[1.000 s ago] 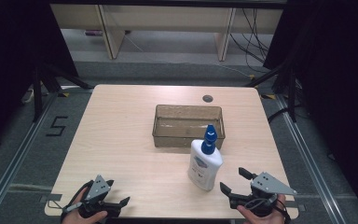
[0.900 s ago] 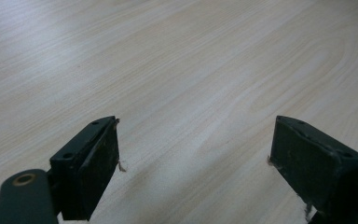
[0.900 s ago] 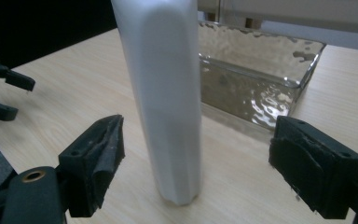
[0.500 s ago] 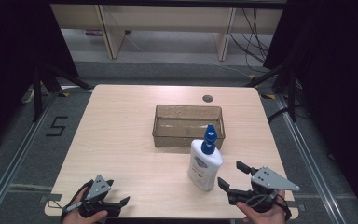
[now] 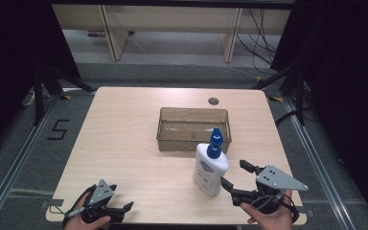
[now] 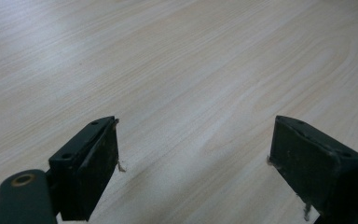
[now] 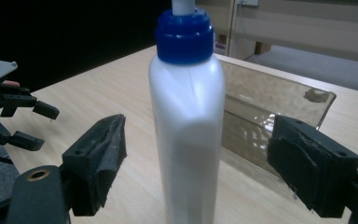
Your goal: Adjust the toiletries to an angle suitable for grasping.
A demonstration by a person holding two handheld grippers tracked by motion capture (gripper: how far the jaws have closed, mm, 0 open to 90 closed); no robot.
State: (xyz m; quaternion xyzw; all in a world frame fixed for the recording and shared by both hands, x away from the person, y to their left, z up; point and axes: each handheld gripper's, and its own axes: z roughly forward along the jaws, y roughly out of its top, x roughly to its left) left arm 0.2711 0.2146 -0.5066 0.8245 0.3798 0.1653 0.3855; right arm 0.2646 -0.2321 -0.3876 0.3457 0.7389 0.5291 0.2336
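Observation:
A white bottle with a blue cap stands upright on the table, just in front of a clear brownish bin. My right gripper is open, right of the bottle and pointing at it. In the right gripper view the bottle stands between and a little beyond the two jaws, untouched. At the table's front left corner rests my left gripper, open, with only bare wood ahead of its pads.
The wooden table has a small round grommet near its far edge. The bin looks empty. Shelving legs and cables stand on the floor beyond the table. A floor mark "5" lies to the left.
My right gripper has moved left toward the bottle and its jaws now face the bottle's side. The left gripper and the bottle have stayed put.

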